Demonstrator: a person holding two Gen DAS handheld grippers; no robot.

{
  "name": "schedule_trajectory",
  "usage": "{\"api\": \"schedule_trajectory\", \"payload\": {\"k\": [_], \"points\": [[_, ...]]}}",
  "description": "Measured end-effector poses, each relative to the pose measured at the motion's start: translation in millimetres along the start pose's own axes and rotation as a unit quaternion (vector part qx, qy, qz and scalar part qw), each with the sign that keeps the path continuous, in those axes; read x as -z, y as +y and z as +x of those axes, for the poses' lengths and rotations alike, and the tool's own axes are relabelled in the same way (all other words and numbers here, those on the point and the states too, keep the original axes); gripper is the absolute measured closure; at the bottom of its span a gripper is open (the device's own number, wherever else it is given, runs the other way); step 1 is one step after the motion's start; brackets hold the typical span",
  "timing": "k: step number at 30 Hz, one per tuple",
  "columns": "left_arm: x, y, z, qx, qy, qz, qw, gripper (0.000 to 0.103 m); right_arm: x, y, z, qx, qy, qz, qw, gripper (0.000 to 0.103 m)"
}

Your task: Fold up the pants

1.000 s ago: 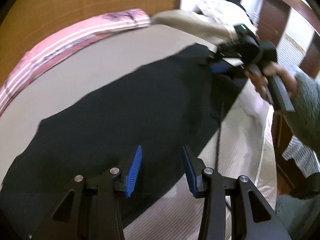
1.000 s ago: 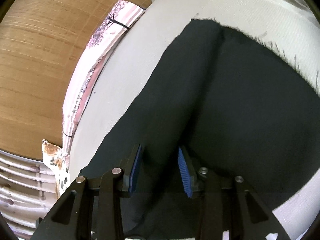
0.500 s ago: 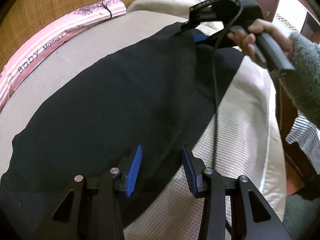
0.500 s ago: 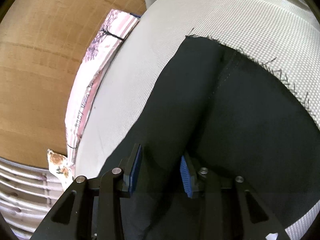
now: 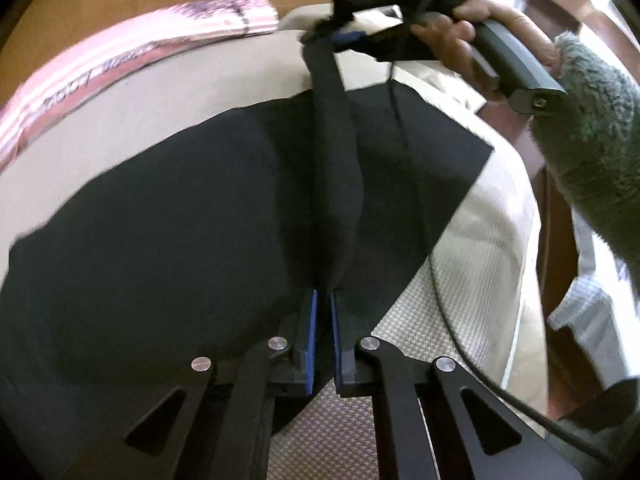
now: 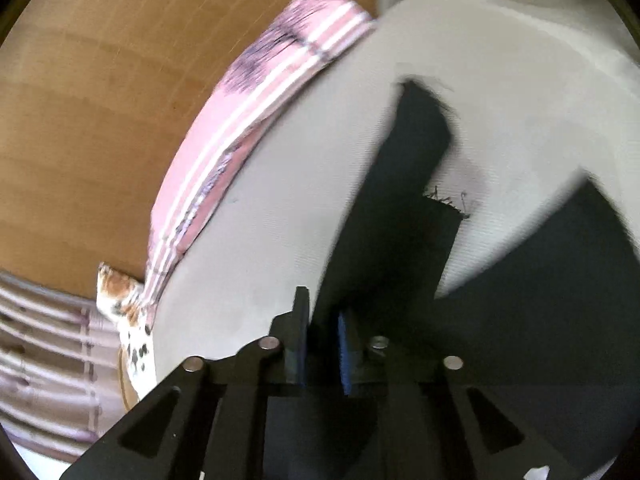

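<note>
One pair of black pants (image 5: 168,240) spread on the bed (image 5: 472,264); two grippers; left gripper (image 5: 323,336) clamped on pants edge, angled down; right gripper (image 6: 322,344) closing on a lifted fold, held in one hand (image 5: 472,28).

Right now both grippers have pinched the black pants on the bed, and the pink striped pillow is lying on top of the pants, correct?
Not quite. The pink striped pillow is not on the black pants; it lies apart from them along the far edge of the bed, as the left wrist view shows. The rest holds: the left gripper is shut on the fabric, and the right gripper, its jaws closing, has it too.
</note>
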State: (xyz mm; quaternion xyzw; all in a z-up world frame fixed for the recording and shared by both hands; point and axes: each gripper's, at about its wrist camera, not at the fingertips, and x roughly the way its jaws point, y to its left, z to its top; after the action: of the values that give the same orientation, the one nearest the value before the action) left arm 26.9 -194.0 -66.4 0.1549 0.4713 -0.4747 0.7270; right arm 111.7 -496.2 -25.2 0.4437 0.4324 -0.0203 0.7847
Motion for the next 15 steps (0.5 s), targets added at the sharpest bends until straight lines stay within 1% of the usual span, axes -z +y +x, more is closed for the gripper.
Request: {"api": "schedule_trajectory", "payload": {"k": [1, 2, 4, 6, 9, 11, 12, 15], "points": [[0.4, 5.5, -1.4, 0.005, -0.002, -0.016, 0.9998, 0.096, -3.6, 10.0, 6.7, -0.02, 0.002, -0.008, 1.0, 0.073], [0.9, 10.3, -2.7, 0.007, -0.006, -0.03, 0.9995, 0.096, -5.5, 16.2, 9.9, -0.033, 0.003, -0.013, 0.999, 0.071], [1.4, 18.3, -3.8, 0.012, -0.01, -0.05, 0.9986, 0.096, -6.8, 25.8, 9.9, -0.038, -0.002, -0.023, 0.999, 0.07], [2.6, 24.6, -3.5, 0.019, -0.011, -0.066, 0.9976, 0.096, -4.6, 25.8, 5.1, -0.033, -0.006, -0.032, 0.999, 0.07], [4.7, 27.9, -0.2, 0.028, -0.009, -0.074, 0.9969, 0.096, 1.1, 4.4, -5.0, -0.002, -0.006, -0.024, 1.0, 0.07], [5.4, 28.8, 0.4, 0.03, -0.011, -0.074, 0.9967, 0.096, 5.0, -19.2, -11.1, 0.014, -0.006, 0.0, 1.0, 0.07], [5.5, 29.3, 0.6, 0.032, -0.011, -0.076, 0.9966, 0.096, 5.9, -31.1, -14.4, 0.017, -0.009, 0.016, 1.0, 0.07], [6.3, 31.1, 0.7, 0.035, -0.011, -0.079, 0.9962, 0.096, 4.5, -60.6, -20.9, 0.01, -0.017, 0.065, 0.998, 0.07]]}}
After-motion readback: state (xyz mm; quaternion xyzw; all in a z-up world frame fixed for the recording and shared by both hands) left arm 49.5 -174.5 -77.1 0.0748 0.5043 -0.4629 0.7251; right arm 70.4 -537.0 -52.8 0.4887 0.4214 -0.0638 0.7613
